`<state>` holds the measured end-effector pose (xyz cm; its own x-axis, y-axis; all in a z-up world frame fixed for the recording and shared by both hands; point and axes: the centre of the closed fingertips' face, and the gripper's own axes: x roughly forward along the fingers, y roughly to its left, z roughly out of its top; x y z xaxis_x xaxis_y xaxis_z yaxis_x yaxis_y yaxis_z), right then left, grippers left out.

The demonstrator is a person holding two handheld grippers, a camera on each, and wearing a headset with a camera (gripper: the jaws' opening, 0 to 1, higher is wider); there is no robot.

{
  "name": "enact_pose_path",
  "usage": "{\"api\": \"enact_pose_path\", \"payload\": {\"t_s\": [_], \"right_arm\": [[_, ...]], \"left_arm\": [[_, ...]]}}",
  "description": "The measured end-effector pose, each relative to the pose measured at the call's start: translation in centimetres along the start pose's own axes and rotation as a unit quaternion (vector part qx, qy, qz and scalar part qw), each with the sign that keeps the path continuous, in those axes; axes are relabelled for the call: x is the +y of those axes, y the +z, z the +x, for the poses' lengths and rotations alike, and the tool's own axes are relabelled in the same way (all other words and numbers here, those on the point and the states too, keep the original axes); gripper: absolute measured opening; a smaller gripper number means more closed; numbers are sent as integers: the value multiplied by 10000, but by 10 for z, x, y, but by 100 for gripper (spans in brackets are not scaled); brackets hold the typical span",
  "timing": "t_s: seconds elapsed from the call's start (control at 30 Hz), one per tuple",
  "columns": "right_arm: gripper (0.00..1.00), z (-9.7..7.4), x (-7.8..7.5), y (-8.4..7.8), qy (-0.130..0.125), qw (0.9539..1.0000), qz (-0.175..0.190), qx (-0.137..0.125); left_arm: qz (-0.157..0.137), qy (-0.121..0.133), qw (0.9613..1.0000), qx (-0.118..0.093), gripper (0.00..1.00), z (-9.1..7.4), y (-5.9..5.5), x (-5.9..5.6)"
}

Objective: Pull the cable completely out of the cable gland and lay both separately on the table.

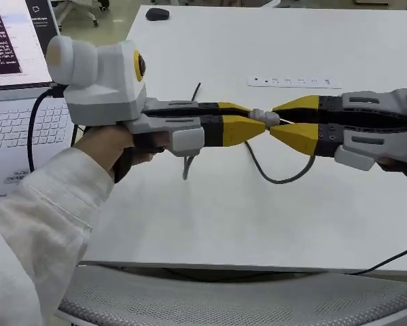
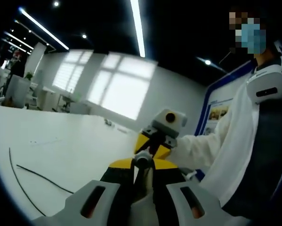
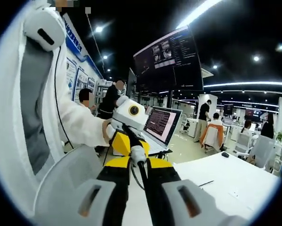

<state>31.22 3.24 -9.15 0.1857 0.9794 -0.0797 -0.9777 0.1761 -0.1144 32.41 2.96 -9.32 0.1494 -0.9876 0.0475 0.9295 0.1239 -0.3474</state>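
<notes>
Both grippers meet tip to tip above the white table (image 1: 210,224). The small grey cable gland (image 1: 260,116) sits between them. My left gripper (image 1: 263,119), held by a hand in a white sleeve, is shut on the gland (image 2: 141,159). My right gripper (image 1: 274,120) comes in from the right, shut on the cable right beside the gland (image 3: 137,153). The dark cable (image 3: 141,175) runs back between the right jaws. A grey loop of cable (image 1: 279,180) sags to the tabletop under the grippers. Another cable end (image 1: 188,166) hangs below the left gripper.
An open laptop (image 1: 13,81) stands at the left with a black lead beside it. A white power strip (image 1: 295,82) lies behind the grippers, and a black mouse (image 1: 157,13) at the far edge. A thin black wire (image 2: 25,188) lies on the table. A mesh chair (image 1: 257,299) is at the front edge.
</notes>
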Motion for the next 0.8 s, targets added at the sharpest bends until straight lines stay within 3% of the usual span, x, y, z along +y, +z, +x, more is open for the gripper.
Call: {"api": "enact_pose_path", "payload": {"t_s": [0.07,0.1,0.2,0.27,0.3,0.33,0.43,0.57,0.67,0.8], "right_arm": [[14,-1,0,0,169,9981,585,-122],[15,-2,-3,1,235,9951,933,-217],[19,-8,-11,4,435,9846,1632,-453],[20,-14,-10,8,773,9691,2272,-578],[21,-15,-13,9,777,9632,2497,-615],[25,-17,-16,12,869,9531,2823,-662],[30,-23,-15,22,1170,9354,3250,-754],[29,-26,-14,29,1381,9319,3282,-692],[23,-30,-16,27,1477,9273,3381,-636],[14,-34,-16,21,1548,9255,3419,-517]], "left_arm": [[144,-12,9999,-44,15,1,2,-1],[350,52,9994,-25,15,2,3,0],[565,13,9984,-69,15,4,9,-5],[781,56,9968,-184,15,4,18,-5],[855,29,9962,-187,15,4,20,-7],[1004,45,9947,-216,15,6,25,-7],[1192,0,9927,-164,15,13,30,-11],[1355,-23,9907,-93,15,23,31,-13],[1502,-22,9885,-147,15,29,30,-14],[1730,20,9848,-124,15,36,25,-16]]}}
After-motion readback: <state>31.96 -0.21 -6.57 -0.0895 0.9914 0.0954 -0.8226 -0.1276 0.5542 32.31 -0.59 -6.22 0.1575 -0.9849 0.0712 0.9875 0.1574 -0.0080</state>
